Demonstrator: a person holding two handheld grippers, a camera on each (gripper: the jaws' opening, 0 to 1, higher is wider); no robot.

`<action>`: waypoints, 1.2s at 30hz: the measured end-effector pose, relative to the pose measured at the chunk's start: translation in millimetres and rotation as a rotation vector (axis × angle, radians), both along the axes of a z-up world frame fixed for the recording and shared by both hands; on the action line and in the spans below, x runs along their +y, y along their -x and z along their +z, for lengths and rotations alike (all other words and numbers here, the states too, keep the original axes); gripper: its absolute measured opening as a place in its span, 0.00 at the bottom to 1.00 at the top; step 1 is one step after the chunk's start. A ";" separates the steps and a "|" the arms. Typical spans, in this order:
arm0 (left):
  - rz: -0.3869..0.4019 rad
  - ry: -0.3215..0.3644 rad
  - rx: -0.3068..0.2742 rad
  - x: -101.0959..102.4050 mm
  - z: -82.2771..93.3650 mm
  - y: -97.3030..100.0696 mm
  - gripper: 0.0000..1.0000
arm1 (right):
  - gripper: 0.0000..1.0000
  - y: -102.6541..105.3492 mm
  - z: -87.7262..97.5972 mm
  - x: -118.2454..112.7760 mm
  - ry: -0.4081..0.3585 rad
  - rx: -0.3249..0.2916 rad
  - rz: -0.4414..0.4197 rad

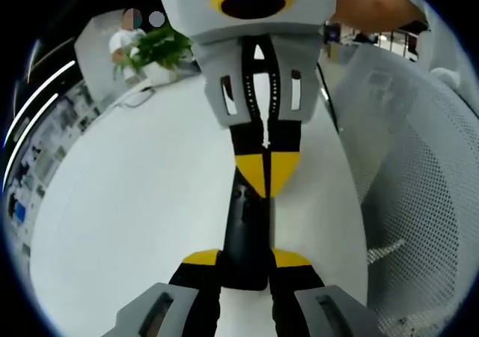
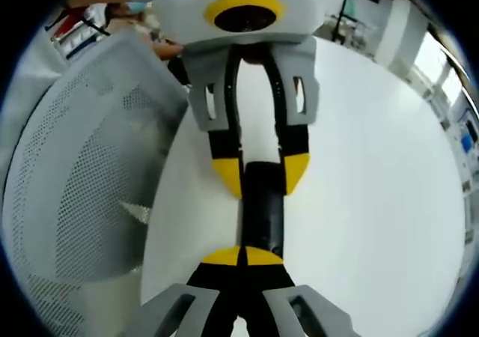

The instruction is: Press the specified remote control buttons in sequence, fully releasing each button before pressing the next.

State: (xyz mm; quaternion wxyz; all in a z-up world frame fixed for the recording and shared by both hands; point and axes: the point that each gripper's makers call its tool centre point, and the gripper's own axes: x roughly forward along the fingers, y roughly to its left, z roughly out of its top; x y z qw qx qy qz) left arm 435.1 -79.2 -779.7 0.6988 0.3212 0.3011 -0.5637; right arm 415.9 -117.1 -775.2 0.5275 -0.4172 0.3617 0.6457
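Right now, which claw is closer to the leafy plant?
Right. The right claw reaches in from the plant's end of the table; the left claw grips the remote farther back.

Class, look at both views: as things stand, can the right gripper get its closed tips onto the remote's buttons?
Probably yes. The right gripper, jaws shut, sits right over the black remote, which the left gripper clamps at its far end on the white table; nothing lies between.

Remote control (image 1: 247, 236) lies on table (image 1: 135, 202) (between both tongs), chair (image 1: 419, 172) beside.
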 end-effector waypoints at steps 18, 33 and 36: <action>0.004 0.003 -0.005 -0.1 -0.4 0.7 0.23 | 0.00 -5.3 10.4 9.0 -0.023 -0.023 0.011; 0.001 0.006 0.001 -0.2 -1.5 0.4 0.23 | 0.00 -10.0 7.6 8.6 -0.024 -0.038 0.014; 0.000 0.005 0.001 -0.2 -1.6 0.2 0.23 | 0.00 -9.4 6.3 8.8 -0.022 -0.036 0.017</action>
